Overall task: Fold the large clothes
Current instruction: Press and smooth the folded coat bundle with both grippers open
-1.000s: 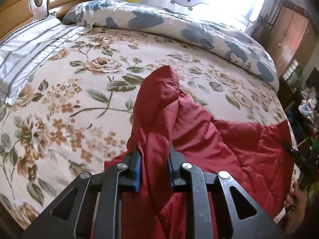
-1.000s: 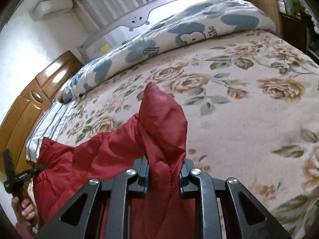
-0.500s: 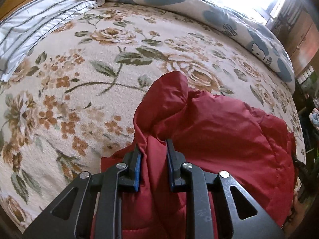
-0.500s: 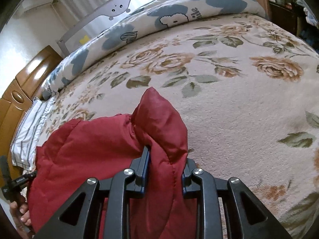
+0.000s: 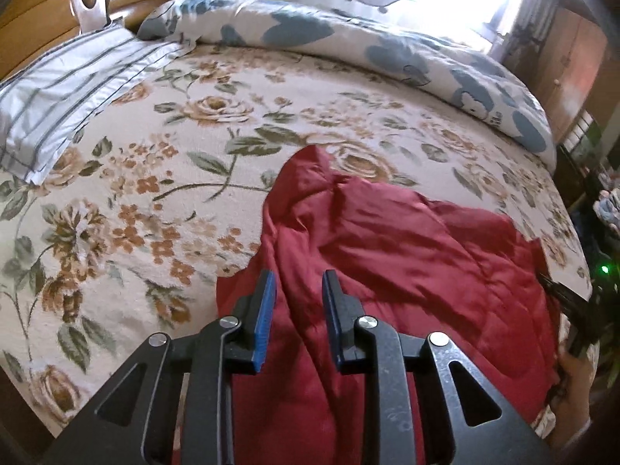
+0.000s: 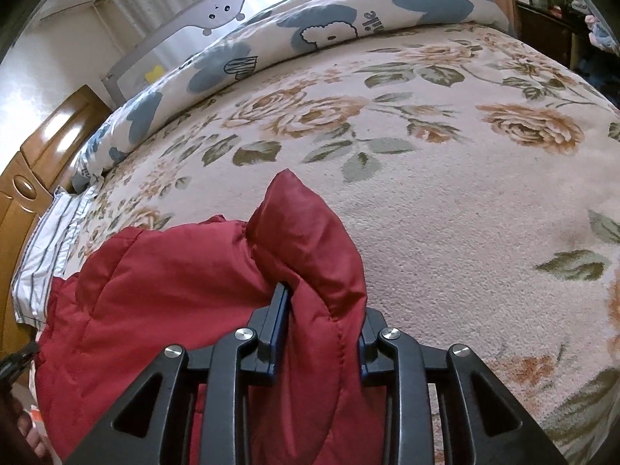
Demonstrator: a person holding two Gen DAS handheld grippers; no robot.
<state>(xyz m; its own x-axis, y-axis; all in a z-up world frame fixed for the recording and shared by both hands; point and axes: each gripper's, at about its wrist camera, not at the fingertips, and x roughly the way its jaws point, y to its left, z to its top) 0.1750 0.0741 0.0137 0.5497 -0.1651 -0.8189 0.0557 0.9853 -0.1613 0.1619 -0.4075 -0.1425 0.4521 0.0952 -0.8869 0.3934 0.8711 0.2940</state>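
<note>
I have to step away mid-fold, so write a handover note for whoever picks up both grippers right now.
Left gripper: open, pads clear of the red jacket, which lies under it.
Right gripper: jaws opening, a bunched fold of the jacket is between them, pads touching the cloth.
Jacket: on the near part of the floral bedspread, rumpled, one end peaked up.
Done: jacket laid on the bed.
Left: free the right grip, smooth the jacket flat, make the folds.
</note>
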